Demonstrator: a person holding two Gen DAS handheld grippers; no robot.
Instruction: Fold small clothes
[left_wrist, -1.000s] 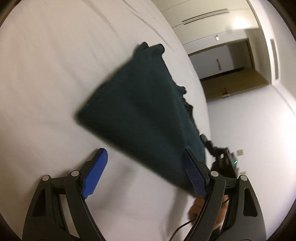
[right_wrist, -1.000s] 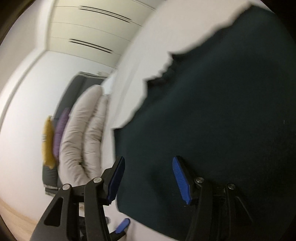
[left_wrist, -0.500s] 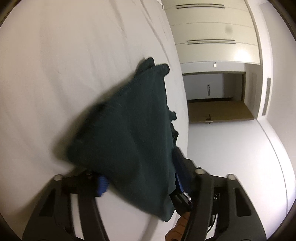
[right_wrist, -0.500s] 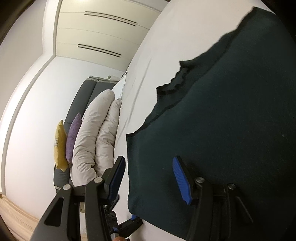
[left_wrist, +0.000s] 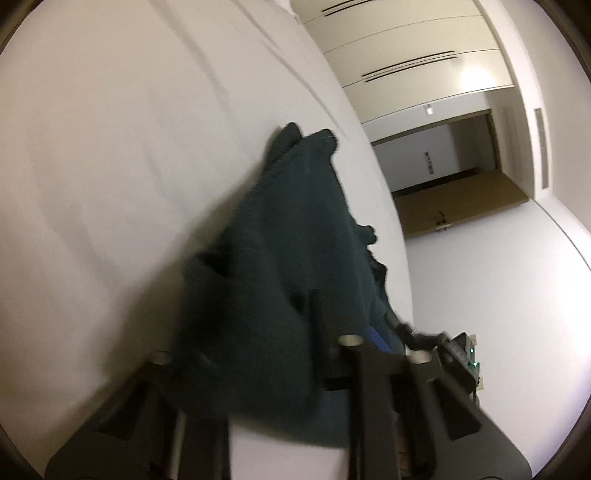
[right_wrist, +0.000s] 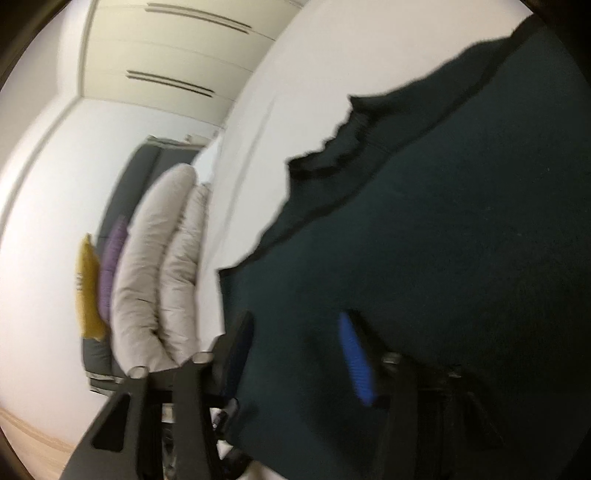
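On the white bed (left_wrist: 129, 166) lies the dark green garment (left_wrist: 295, 229), and from the left view we see it stretch toward 12 o'clock. Our left tool (left_wrist: 295, 354) has just been closing, and its jaws now pinch a bunched corner of the cloth. Our right tool (right_wrist: 295, 350) has also just been closing; the cloth edge runs between its blue pads (right_wrist: 356, 362), but with the blur we cannot tell if they press it. Pillows (right_wrist: 155, 273) stand at 9 o'clock.
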